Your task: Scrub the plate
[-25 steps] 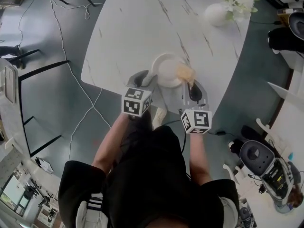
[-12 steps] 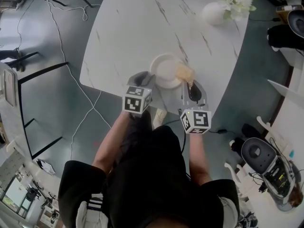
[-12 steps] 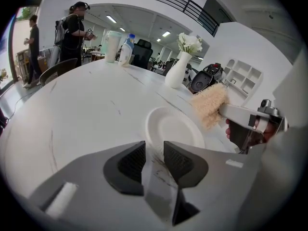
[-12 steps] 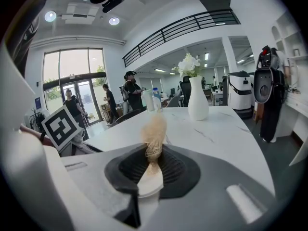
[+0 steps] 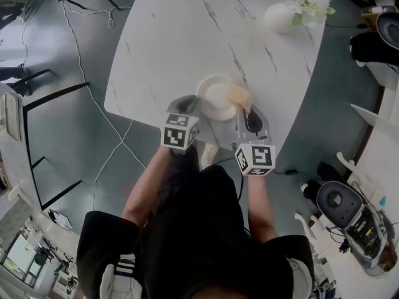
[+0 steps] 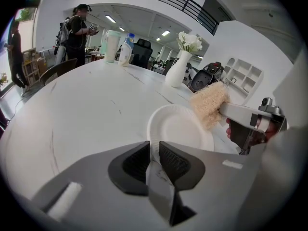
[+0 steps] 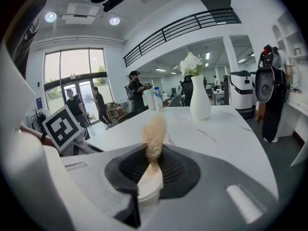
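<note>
A white paper plate [image 5: 215, 98] [image 6: 179, 129] lies on the marble table [image 5: 174, 36] near its front edge. My left gripper [image 5: 197, 106] [image 6: 154, 153] is at the plate's near left rim. Its jaws are closing, the rim is between them and the pads look to touch it. My right gripper [image 5: 250, 119] [image 7: 153, 170] is shut on the white handle of a tan fibre scrubber [image 5: 240, 95] [image 7: 154, 131]. The scrubber's head [image 6: 209, 104] hangs over the plate's right rim. Whether it touches the plate I cannot tell.
A white vase with flowers [image 5: 283, 16] [image 7: 199, 97] stands at the table's far right. Bottles [image 6: 126, 49] stand at the far end. The table's front edge runs just under both grippers. Cables [image 5: 93, 98] lie on the floor at left, appliances [image 5: 346, 213] stand at right.
The scrubber head has shifted slightly left over the plate's right rim. Both grippers stay close to where they were at the plate's near side.
</note>
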`<state>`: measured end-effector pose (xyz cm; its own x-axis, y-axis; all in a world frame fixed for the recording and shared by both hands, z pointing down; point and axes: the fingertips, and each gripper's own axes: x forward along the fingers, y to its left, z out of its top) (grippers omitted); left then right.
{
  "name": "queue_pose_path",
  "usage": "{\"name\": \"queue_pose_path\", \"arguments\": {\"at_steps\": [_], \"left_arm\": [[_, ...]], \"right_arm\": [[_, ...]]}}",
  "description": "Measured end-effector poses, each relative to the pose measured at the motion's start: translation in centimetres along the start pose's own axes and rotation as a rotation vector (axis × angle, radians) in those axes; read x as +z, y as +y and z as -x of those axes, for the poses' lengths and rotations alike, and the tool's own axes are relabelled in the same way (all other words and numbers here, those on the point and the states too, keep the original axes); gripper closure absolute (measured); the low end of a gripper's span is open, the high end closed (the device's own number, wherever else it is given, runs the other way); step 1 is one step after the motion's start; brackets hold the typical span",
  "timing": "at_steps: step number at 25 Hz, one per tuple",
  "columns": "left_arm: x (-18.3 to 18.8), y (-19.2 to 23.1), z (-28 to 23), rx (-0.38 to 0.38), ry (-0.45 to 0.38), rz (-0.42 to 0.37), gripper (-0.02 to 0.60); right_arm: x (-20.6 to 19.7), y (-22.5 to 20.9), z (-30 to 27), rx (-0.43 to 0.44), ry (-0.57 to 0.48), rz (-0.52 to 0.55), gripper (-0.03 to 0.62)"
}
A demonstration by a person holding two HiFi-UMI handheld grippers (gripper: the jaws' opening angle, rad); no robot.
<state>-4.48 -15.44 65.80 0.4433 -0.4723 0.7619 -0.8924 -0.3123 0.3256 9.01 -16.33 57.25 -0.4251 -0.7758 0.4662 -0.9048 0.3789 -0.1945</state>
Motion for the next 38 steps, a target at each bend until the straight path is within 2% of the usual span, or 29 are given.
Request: {"name": "queue_pose_path", "arguments": {"at_steps": [7, 15, 19, 30, 38], "left_arm": [[0.1, 0.3, 0.1, 0.011, -0.012, 0.011, 0.528], [0.4, 0.3, 0.3, -0.002, -0.042, 0.024, 0.538], [0.6, 0.3, 0.4, -0.007, -0.061, 0.034, 0.575], [0.6, 0.3, 0.6, -0.002, -0.063, 0.029, 0.575], [0.6, 0.1, 0.6, 0.002, -0.065, 0.032, 0.575]], "right_arm": [[0.8, 2.2, -1.2, 0.054, -0.015, 0.011, 0.539], [-0.6, 4.4, -3.3, 0.120, 0.037, 0.023, 0.539], [-1.3, 5.2, -4.0, 0.143, 0.053, 0.016, 0.539], [-2.1, 4.4, -4.1, 0.127, 0.076, -0.006, 0.539], [-2.4, 2.2, -3.4, 0.074, 0.074, -0.021, 0.539]]}}
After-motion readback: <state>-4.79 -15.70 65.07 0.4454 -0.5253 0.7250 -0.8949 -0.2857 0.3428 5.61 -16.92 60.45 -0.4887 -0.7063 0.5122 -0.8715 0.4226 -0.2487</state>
